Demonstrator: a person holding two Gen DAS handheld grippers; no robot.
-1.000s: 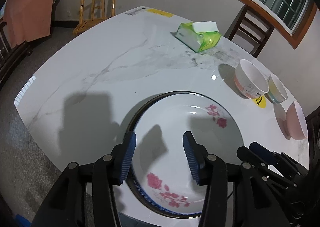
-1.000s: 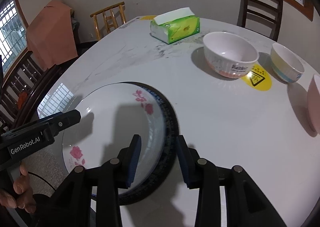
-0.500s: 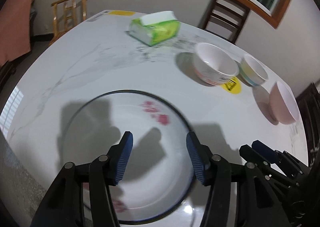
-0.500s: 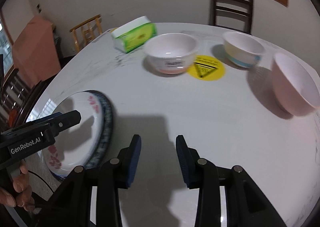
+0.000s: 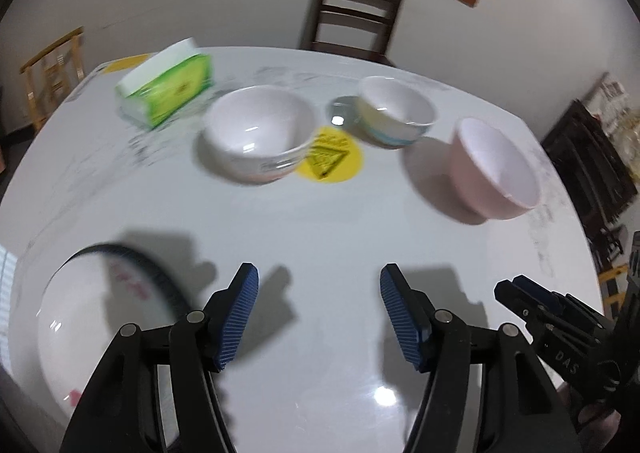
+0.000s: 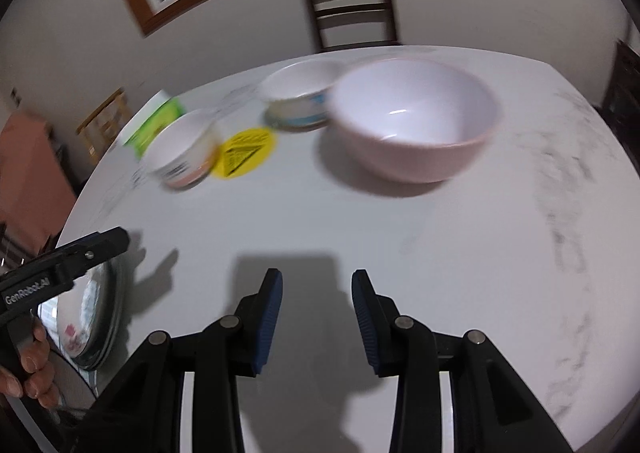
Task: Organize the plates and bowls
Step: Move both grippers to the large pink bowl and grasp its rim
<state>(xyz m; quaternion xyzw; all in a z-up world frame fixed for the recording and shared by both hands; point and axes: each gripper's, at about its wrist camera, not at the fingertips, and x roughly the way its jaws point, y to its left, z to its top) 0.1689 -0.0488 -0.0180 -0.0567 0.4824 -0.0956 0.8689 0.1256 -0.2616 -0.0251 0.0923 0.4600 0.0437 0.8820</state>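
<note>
Reading left to right: "GenRobot.AI" marks your left gripper (image 6: 64, 273), fingers just widened over bare white marble bench (image 5: 320, 233); flowered white plate (image 5: 100, 333) lower left, bowls beyond; right gripper (image 6: 317, 317) narrower, empty.

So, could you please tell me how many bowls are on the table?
3: a white bowl beside the tissue pack, a blue-banded bowl behind the yellow sticker, and a pink bowl farthest right.
</note>
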